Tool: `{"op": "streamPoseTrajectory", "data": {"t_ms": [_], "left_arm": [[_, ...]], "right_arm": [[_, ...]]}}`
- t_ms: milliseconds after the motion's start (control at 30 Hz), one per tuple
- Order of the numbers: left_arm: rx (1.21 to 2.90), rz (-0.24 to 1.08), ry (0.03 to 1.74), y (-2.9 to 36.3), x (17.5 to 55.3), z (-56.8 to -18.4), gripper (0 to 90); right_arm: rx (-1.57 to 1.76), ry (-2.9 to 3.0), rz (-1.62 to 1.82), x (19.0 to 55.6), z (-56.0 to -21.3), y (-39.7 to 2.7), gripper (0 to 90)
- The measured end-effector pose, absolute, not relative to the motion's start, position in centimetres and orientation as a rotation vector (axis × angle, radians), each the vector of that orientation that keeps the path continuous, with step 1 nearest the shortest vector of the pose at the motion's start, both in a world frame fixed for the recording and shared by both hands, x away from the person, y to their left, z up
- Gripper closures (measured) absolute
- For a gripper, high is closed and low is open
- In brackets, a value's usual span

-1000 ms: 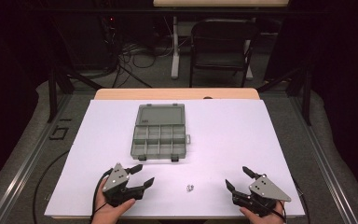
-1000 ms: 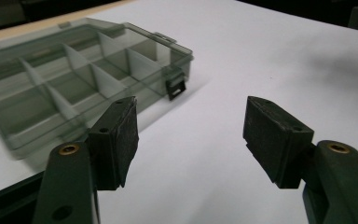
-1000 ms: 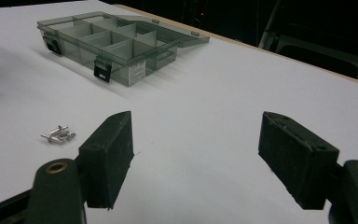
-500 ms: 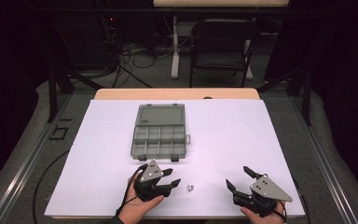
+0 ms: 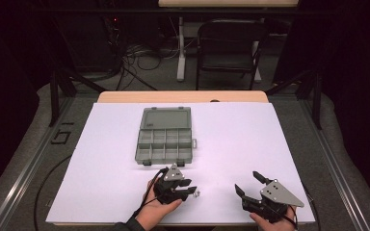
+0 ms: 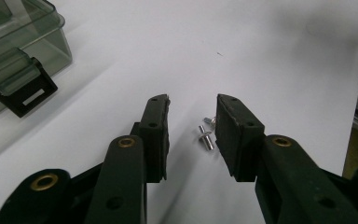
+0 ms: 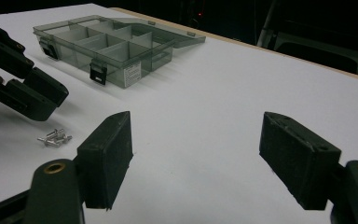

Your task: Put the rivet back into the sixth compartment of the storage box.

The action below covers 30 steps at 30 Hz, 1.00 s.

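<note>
A few small silver screws [image 5: 197,194] lie on the white table near its front edge. My left gripper [image 5: 191,187] is down at them. In the left gripper view the screws [image 6: 206,138] lie on the table between the pads, close to the right-hand pad [image 6: 235,126], and neither pad presses on them. The jaws of the left gripper [image 6: 192,105] have just been closing and stand partly open. My right gripper [image 5: 246,182] rests wide open at the front right with nothing between its fingers. The right gripper view shows the screws [image 7: 54,138] below the left gripper's fingertips [image 7: 37,95].
A grey translucent compartment box [image 5: 166,139] lies open in the middle of the table, its lid folded back. Its latch [image 6: 21,88] is close to the left of my left gripper. A black chair [image 5: 229,48] and cables stand beyond the far edge.
My left gripper has moved right along the front of the table to the screws, and its jaws have narrowed around them. The right gripper has stayed where it was.
</note>
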State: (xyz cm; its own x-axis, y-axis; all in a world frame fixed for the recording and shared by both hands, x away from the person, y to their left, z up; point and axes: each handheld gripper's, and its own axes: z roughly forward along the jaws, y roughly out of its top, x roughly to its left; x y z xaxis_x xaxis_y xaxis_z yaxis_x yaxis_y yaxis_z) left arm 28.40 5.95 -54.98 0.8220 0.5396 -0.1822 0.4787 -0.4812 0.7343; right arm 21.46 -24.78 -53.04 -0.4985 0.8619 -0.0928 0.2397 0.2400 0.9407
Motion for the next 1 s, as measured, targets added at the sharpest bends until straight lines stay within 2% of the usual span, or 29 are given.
{"op": "streamPoseTrajectory", "data": {"t_ms": [733, 1000], "left_arm": [[2.218, 0.083, 0.76, 4.9, 28.4, -55.7, 69.7], [2.24, 0.106, 0.76, 4.8, 28.4, -55.8, 74.1]], "right_arm": [[1.031, 1.886, 1.275, 21.5, -53.0, -24.9, 25.4], [1.026, 1.888, 1.278, 21.5, -53.0, -25.0, 25.4]]}}
